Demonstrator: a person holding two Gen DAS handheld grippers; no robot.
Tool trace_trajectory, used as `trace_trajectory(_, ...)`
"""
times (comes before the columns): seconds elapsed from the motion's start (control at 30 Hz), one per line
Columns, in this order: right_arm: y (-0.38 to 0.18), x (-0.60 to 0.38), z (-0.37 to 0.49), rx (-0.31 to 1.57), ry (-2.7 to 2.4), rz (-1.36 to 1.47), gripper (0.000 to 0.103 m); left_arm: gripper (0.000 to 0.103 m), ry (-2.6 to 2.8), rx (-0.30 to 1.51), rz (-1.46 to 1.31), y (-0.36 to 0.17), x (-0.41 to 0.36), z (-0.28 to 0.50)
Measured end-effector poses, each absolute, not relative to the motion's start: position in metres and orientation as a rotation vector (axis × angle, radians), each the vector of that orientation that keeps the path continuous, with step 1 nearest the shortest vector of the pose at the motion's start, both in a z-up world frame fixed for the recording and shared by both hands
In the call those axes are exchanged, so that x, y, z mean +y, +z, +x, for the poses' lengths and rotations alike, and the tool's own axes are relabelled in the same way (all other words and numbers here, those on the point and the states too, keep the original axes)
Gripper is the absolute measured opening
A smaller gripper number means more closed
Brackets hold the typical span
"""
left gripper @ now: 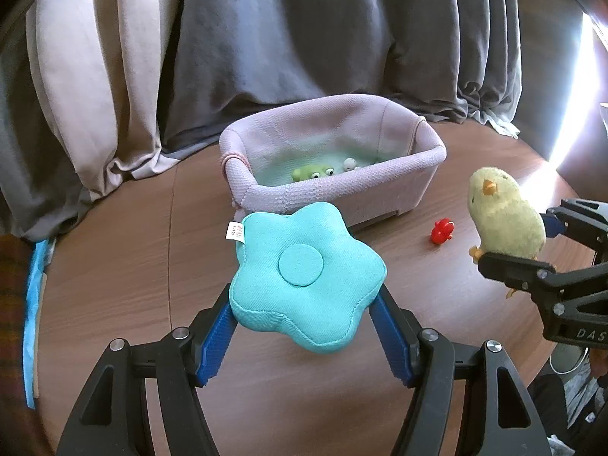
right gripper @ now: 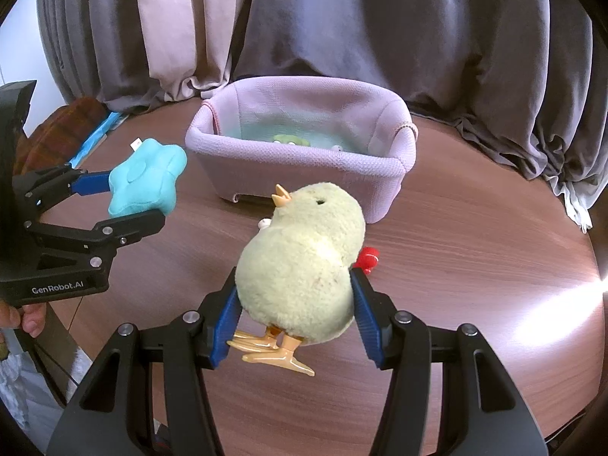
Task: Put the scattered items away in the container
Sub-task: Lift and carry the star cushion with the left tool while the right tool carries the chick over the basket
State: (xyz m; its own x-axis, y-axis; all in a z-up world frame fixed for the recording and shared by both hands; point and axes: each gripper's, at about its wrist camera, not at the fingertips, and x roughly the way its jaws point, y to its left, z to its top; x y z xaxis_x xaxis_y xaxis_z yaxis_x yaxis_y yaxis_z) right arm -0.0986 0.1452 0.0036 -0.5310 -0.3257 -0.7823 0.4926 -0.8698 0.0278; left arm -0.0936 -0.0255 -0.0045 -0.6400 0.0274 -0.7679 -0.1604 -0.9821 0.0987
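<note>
Both grippers carry toys clear of the table toward the basket (left gripper: 243,167): left gripper (left gripper: 304,326) jaws pinching teal star cushion (left gripper: 304,281), right gripper (right gripper: 296,315) pinching plush chick (right gripper: 300,266), 1 red toy (left gripper: 442,231) left nr basket's front corner.

Round wooden table (left gripper: 114,266), brown grain, seam line across top. Behind it, heavy grey curtains (left gripper: 304,38) hang in folds, hems bunched on table edge. Pale pink-beige curtain panel (left gripper: 76,76) at left btwn grey ones. Strong daylight from window gap (left gripper: 585,87) far right, bright glare patch on tabletop (right gripper: 562,304). Blue strip (left gripper: 34,304) along table's left edge, plaid fabric (right gripper: 60,129) beside it.
</note>
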Motion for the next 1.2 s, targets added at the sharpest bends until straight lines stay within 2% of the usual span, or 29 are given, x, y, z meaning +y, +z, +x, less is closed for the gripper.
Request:
trace_trajectory(0.87, 0.048, 0.134, -0.094, 0.326, -2.426, 1.071, 0.052, 0.065, 2.749, 0.24, -1.202, 0.025, -0.029, -0.098)
trace_trajectory(1.2, 0.05, 0.135, -0.096, 0.343, -2.427, 1.079, 0.052, 0.065, 2.745, 0.24, -1.191, 0.03, -0.026, -0.102)
